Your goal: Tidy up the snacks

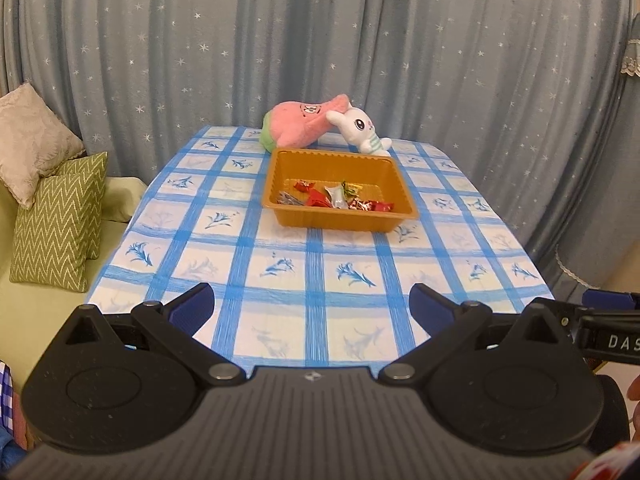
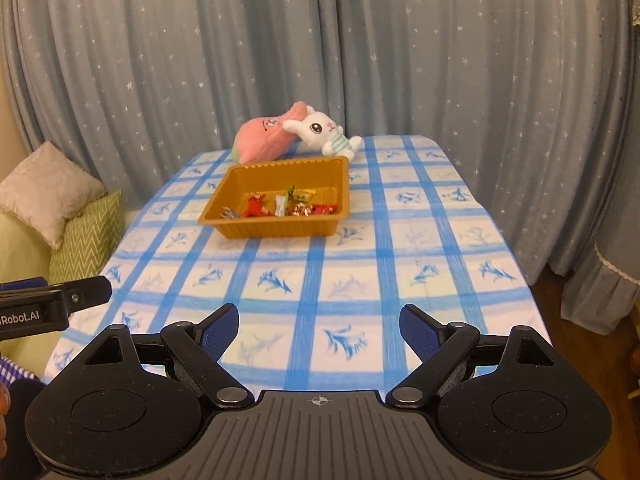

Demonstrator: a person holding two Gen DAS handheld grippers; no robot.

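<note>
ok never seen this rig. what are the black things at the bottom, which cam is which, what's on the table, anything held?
No robot arm: a person holds a pair of tongs in each hand. Each picture comes from a fisheye camera on one pair, looking along its blue-padded fingers. One view shows the left tongs, the other the right tongs. Both are open and hold nothing. On the blue checked tablecloth sits an orange plastic tray with wrapped candies inside. Behind it lie a pink plush and a white bunny plush. A starred curtain hangs behind.
</note>
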